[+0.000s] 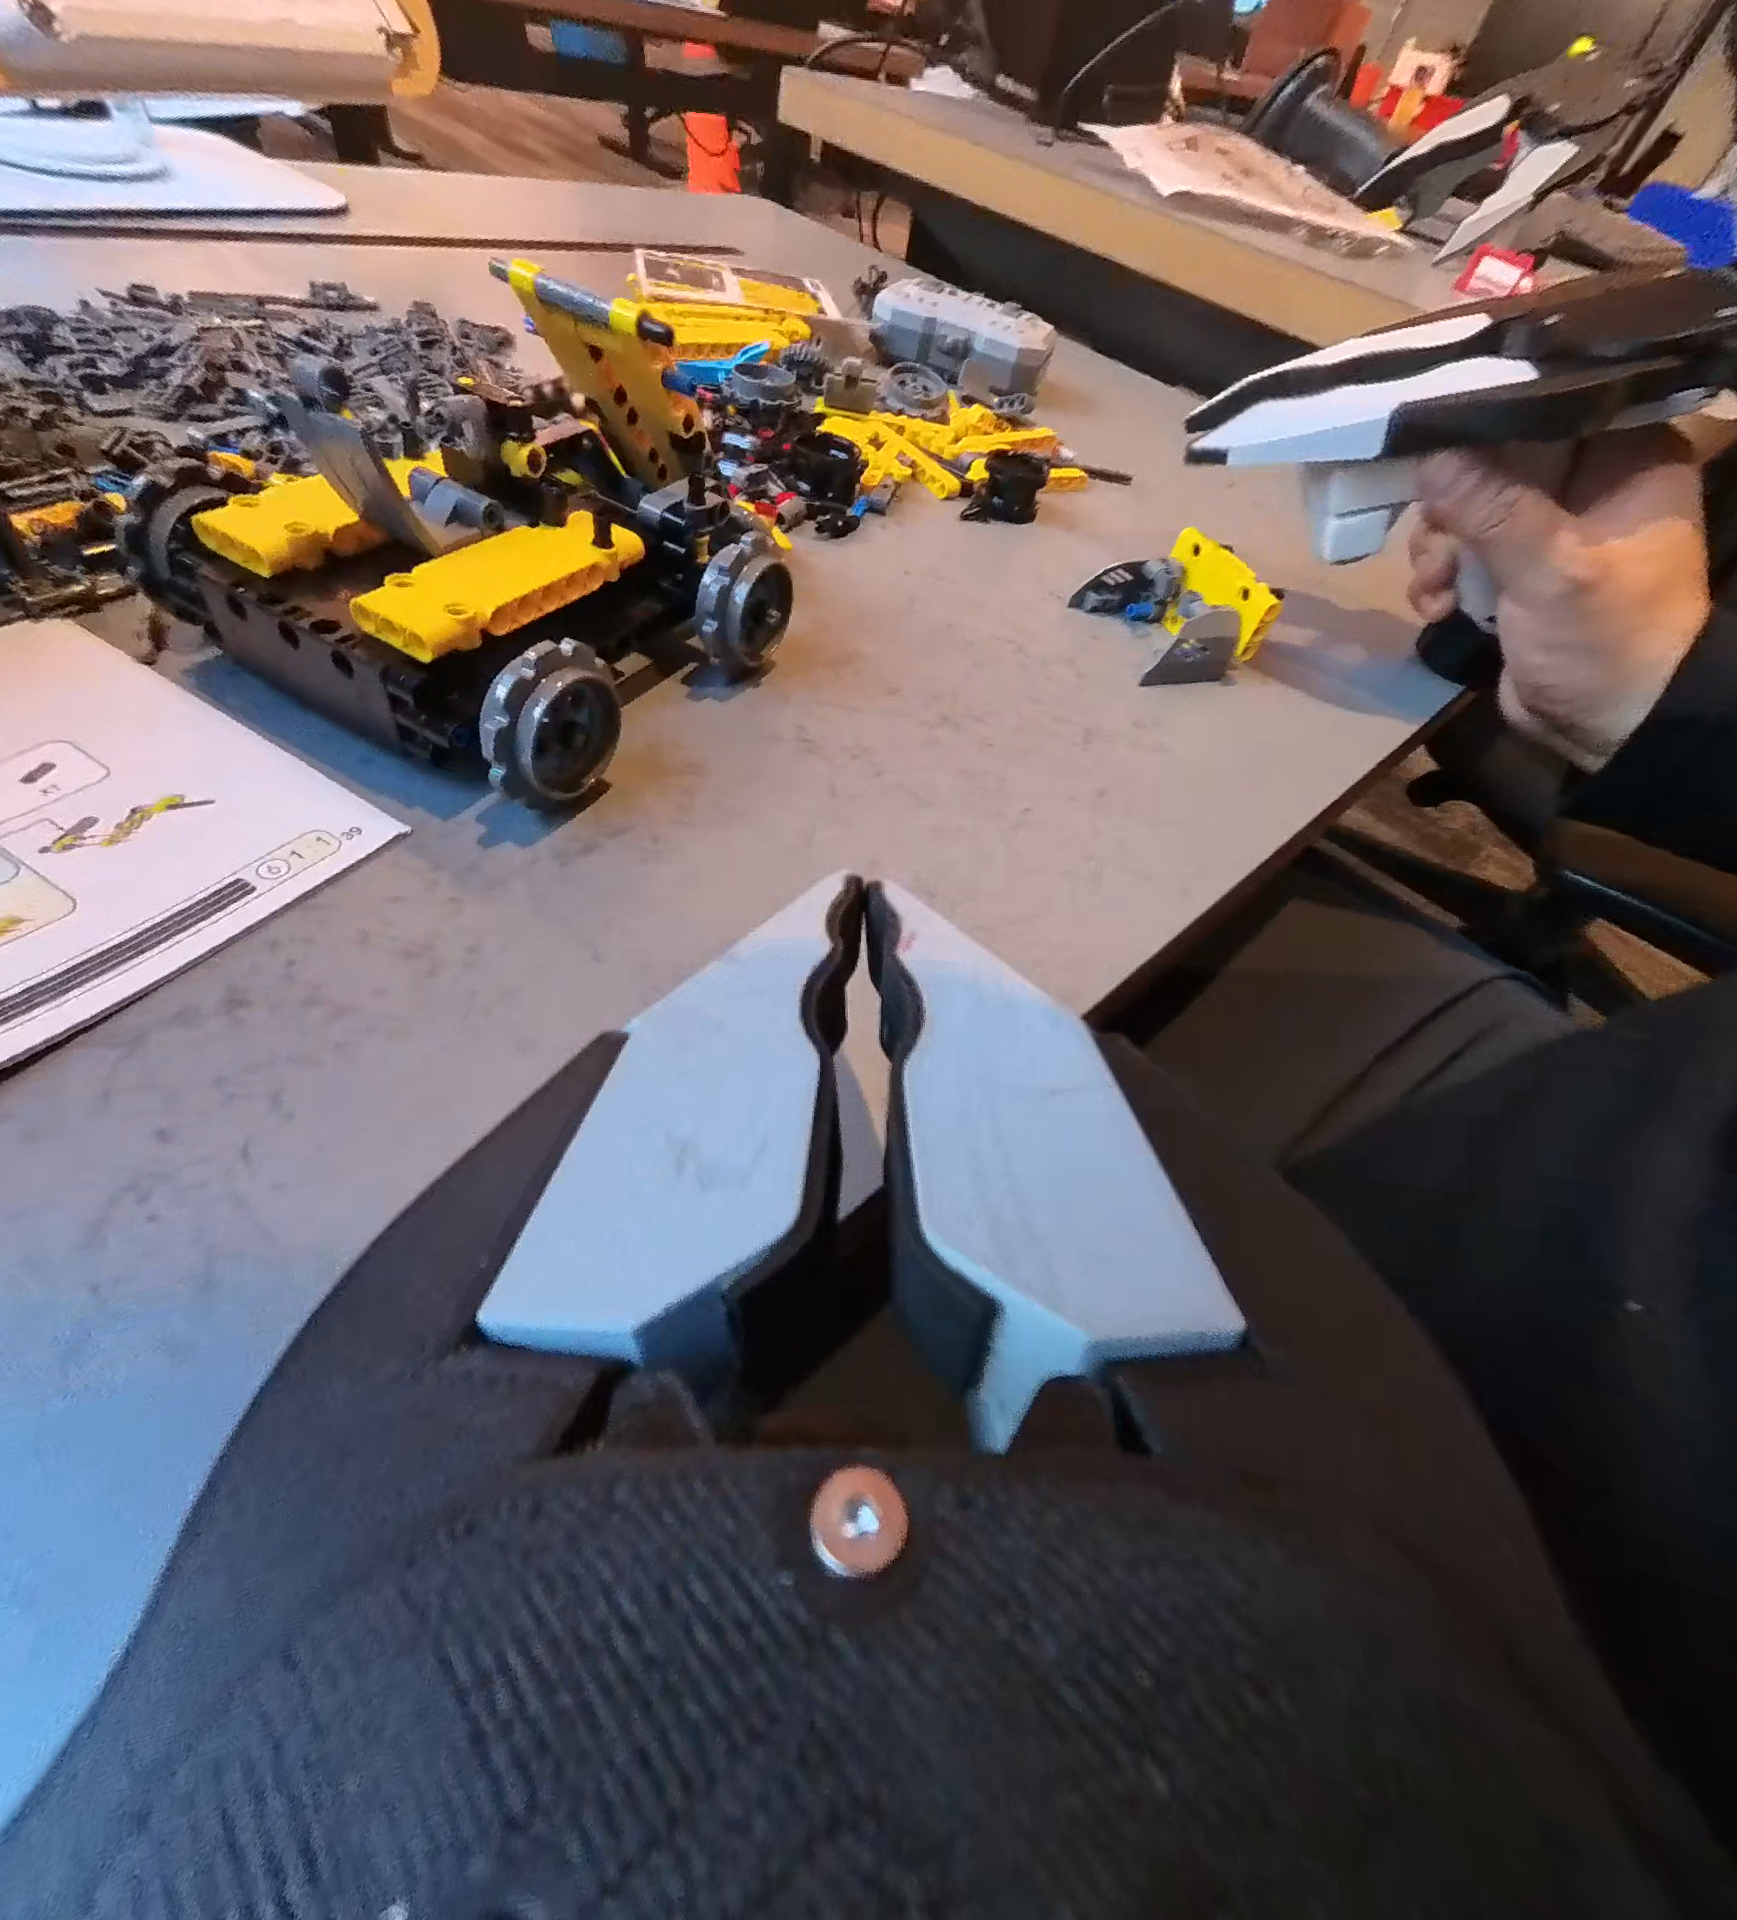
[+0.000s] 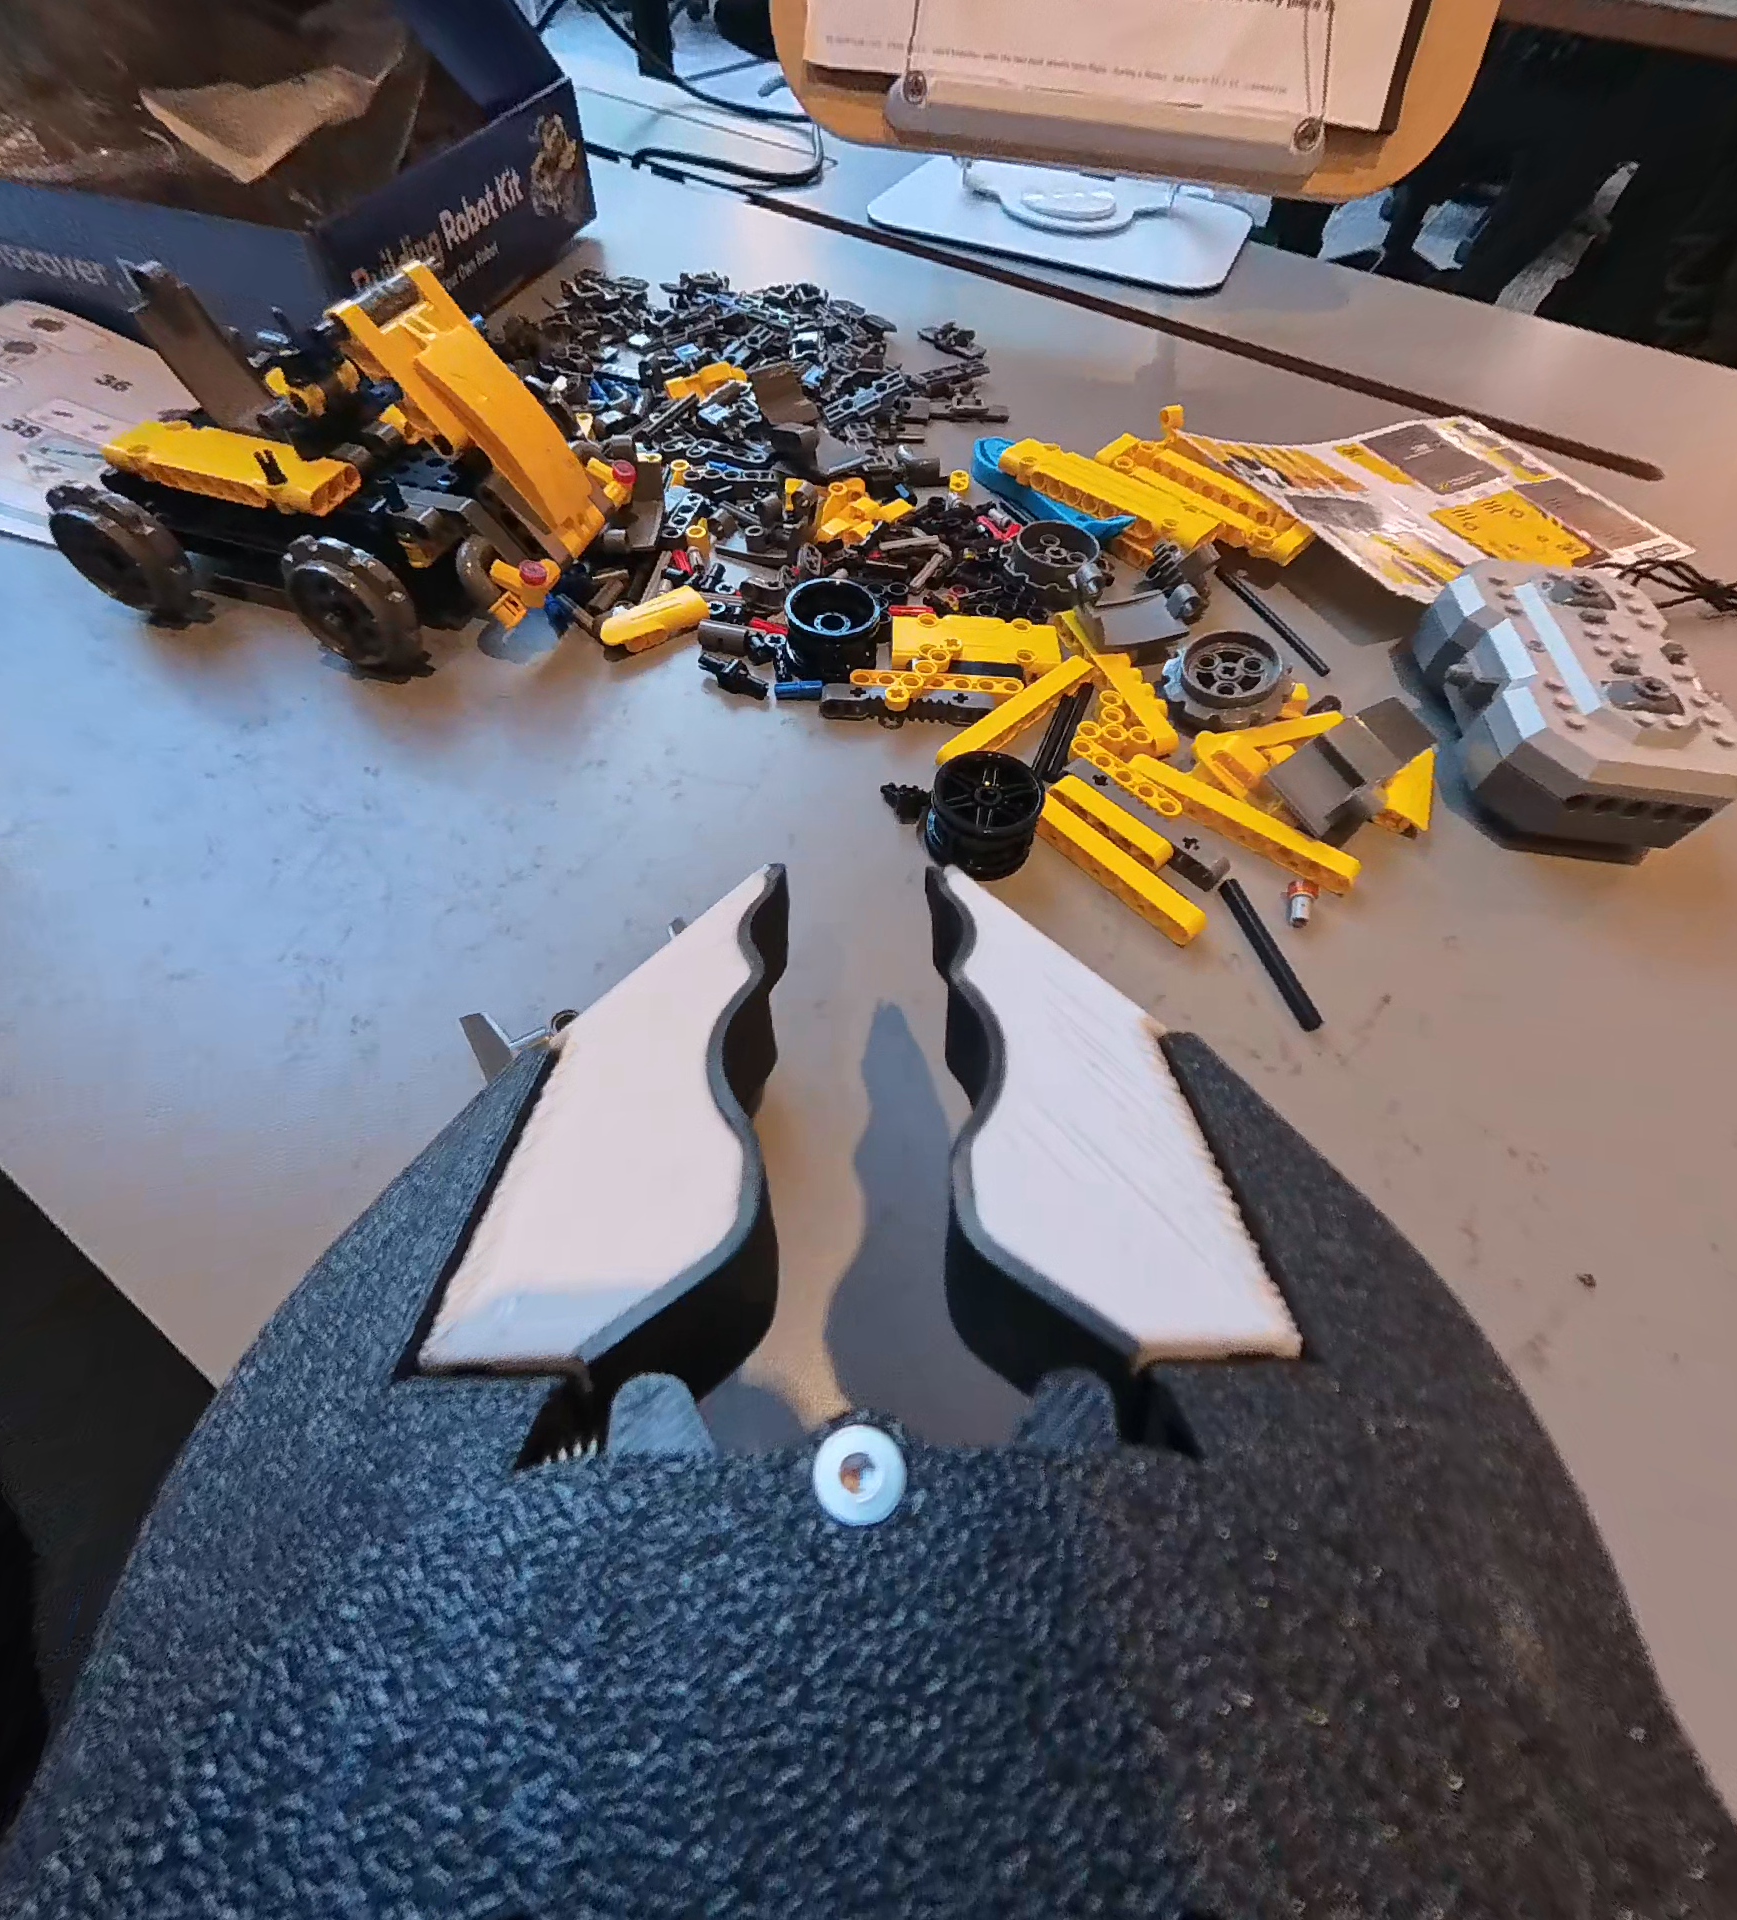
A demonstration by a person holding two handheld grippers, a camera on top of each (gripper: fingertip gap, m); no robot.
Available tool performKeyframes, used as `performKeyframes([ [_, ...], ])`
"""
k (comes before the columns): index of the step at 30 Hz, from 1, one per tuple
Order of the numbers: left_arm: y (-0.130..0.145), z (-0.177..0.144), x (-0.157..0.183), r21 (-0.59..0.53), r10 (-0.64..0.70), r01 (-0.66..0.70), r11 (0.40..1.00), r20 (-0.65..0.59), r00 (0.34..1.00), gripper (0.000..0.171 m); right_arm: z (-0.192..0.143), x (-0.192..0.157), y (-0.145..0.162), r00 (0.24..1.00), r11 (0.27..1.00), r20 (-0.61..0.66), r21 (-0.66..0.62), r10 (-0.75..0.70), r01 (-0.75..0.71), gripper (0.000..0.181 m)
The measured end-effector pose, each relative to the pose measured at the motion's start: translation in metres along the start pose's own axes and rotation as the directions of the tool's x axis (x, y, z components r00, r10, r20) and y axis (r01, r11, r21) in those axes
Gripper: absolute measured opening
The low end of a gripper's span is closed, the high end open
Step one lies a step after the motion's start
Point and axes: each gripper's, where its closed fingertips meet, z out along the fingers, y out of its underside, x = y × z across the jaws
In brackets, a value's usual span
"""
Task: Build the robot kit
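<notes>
Left gripper [image 1: 862, 883] hovers over the grey table [image 1: 947, 748], fingertips pressed together, nothing between them. Nearest thing: instruction booklet [image 1: 116, 831] to its left; beyond it, the yellow-and-black brick vehicle [image 1: 448, 582]. Right gripper [image 2: 856, 873] hangs above bare tabletop, fingers a moderate gap apart, empty. Just ahead of its right tip: a black wheel [image 2: 983, 810] and loose yellow beams [image 2: 1134, 790]. Grey battery box [image 2: 1581, 707] far right.

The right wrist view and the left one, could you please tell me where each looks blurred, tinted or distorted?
Left wrist view: the person's hand is motion-blurred, the table edge bows from the wide lens. Right wrist view: warm orange light tints the table's right side, the hand-held gripper casts a dark shadow between its fingers.
</notes>
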Motion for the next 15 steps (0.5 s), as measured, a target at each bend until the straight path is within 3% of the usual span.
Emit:
performKeyframes([
  [5, -0.007, -0.003, 0.004, 0.048, -0.015, 0.013, 0.999, 0.052, 0.999, 0.0, -0.009, 0.009, -0.021, 0.995, 0.994, -0.093, 0.102, -0.037, 0.046, 0.029],
  [7, -0.01, 0.0, 0.005, 0.053, -0.031, 0.026, 0.998, 0.078, 0.997, 0.002, -0.017, 0.024, -0.04, 0.969, 0.973, -0.225, 0.18, -0.099, 0.141, 0.034],
  [9, -0.016, 0.005, 0.011, 0.058, -0.035, 0.03, 0.998, 0.08, 0.996, 0.003, -0.019, 0.02, -0.063, 0.928, 0.908, -0.274, 0.264, -0.252, 0.325, 0.02],
  [11, -0.019, 0.012, 0.02, 0.045, -0.042, 0.039, 0.998, 0.065, 0.997, 0.008, -0.011, 0.005, -0.072, 0.896, 0.866, -0.223, 0.251, -0.383, 0.433, 0.008],
  [15, -0.021, 0.027, 0.028, -0.003, -0.13, 0.13, 0.992, 0.011, 0.991, 0.024, 0.024, -0.012, -0.069, 0.891, 0.89, 0.034, 0.085, -0.453, 0.449, 0.009],
])
